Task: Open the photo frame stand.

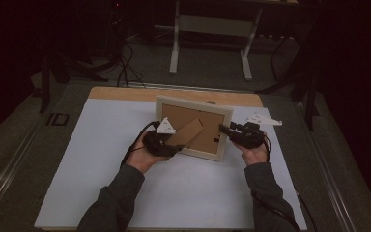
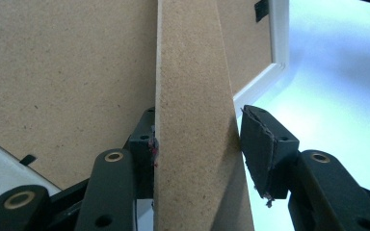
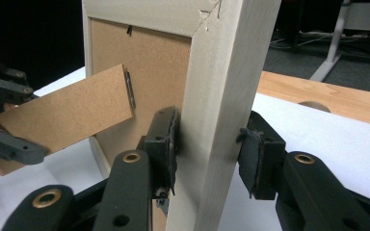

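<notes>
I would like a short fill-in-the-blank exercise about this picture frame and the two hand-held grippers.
1. The picture frame stands upright on the white ____.
2. The right hand-held gripper is clamped on the frame's ____ edge.
3. The jaws of the left hand-held gripper sit around the brown ____ that swings out from the backing board.
4. The frame's ____ side faces the person.

Missing words: table; side; stand; back

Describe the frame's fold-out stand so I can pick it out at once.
On the white table, a pale picture frame stands with its brown back facing the person. The stand is the slanted brown strip hinged to that back, between the left gripper jaws.
</notes>
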Action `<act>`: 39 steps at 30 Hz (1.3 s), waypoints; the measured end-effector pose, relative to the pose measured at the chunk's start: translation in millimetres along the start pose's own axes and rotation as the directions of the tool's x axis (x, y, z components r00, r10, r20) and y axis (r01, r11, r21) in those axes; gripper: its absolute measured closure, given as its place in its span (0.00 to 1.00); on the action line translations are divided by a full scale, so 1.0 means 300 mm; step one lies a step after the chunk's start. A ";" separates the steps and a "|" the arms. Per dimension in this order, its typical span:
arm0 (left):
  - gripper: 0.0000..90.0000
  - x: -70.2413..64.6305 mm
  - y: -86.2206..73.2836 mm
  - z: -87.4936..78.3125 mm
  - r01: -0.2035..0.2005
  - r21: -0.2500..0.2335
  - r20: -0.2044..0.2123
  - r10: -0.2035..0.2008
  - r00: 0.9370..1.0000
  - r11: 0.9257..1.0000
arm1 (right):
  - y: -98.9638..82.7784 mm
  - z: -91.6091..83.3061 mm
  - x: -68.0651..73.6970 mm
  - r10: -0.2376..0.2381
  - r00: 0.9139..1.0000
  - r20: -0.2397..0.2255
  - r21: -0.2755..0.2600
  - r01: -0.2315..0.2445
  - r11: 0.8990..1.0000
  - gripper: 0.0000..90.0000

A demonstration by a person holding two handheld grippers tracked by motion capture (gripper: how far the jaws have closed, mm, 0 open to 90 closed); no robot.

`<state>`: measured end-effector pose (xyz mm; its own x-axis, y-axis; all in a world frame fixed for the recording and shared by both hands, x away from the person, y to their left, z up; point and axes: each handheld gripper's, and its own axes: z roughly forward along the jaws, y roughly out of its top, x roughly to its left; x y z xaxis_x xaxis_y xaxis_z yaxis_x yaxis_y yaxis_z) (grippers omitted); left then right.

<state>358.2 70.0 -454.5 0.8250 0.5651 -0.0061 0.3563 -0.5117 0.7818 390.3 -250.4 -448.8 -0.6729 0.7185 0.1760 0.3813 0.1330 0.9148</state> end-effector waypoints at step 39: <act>0.82 -0.038 -0.010 -0.016 -0.020 -0.001 0.003 0.020 1.000 1.000 | -0.038 -0.033 0.053 -0.164 0.982 0.095 0.013 0.163 0.986 0.67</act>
<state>345.7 68.2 -453.7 0.8334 0.5527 0.0078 0.3392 -0.5226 0.7822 369.0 -247.4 -452.7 -0.6628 0.7487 -0.0116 0.2744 0.2574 0.9265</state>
